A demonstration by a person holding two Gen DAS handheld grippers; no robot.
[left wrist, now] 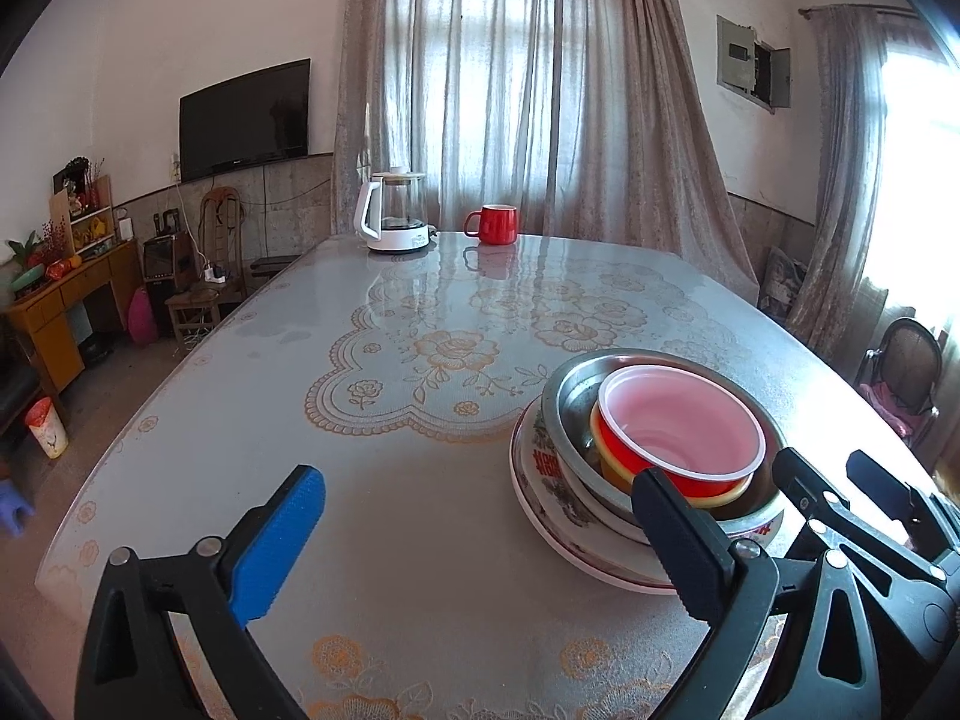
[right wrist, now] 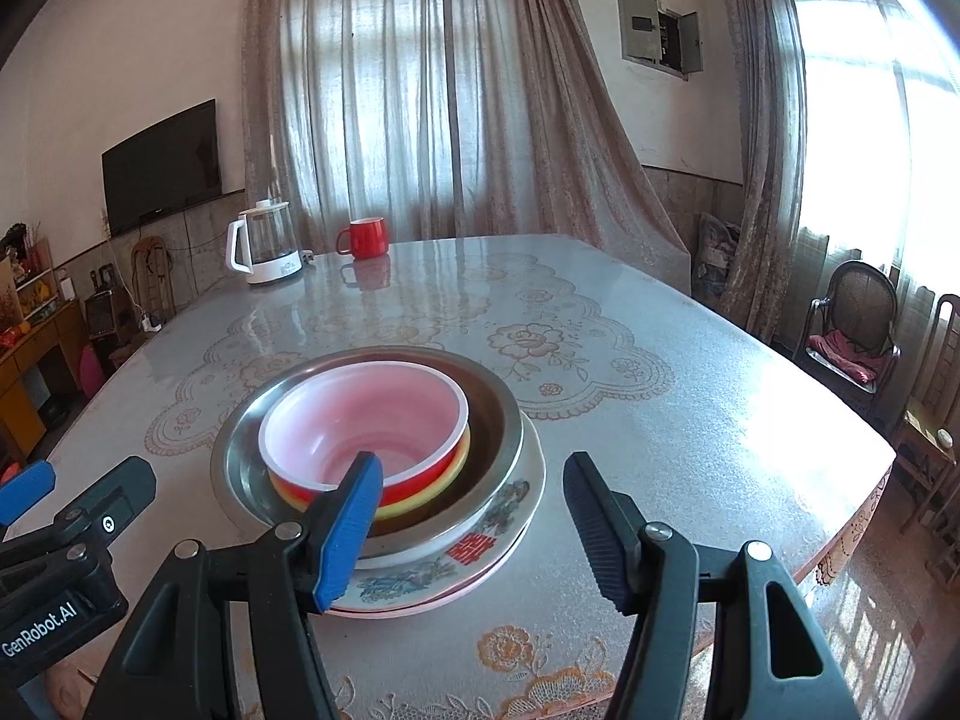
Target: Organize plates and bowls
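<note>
A stack stands near the table's front edge: patterned plates (right wrist: 438,570) at the bottom, a steel bowl (right wrist: 504,414) on them, a yellow bowl (right wrist: 420,501) inside it, and a red bowl with pale pink inside (right wrist: 366,414) on top. The stack also shows in the left wrist view, with the red bowl (left wrist: 678,420) and the steel bowl (left wrist: 570,402). My left gripper (left wrist: 480,516) is open and empty, to the left of the stack. My right gripper (right wrist: 474,522) is open and empty, just in front of the stack.
A glass kettle on a white base (left wrist: 393,213) and a red mug (left wrist: 492,223) stand at the table's far edge. The table (left wrist: 360,468) has a lace-patterned cover. Chairs (right wrist: 852,330) stand to the right, a cabinet (left wrist: 54,306) to the left.
</note>
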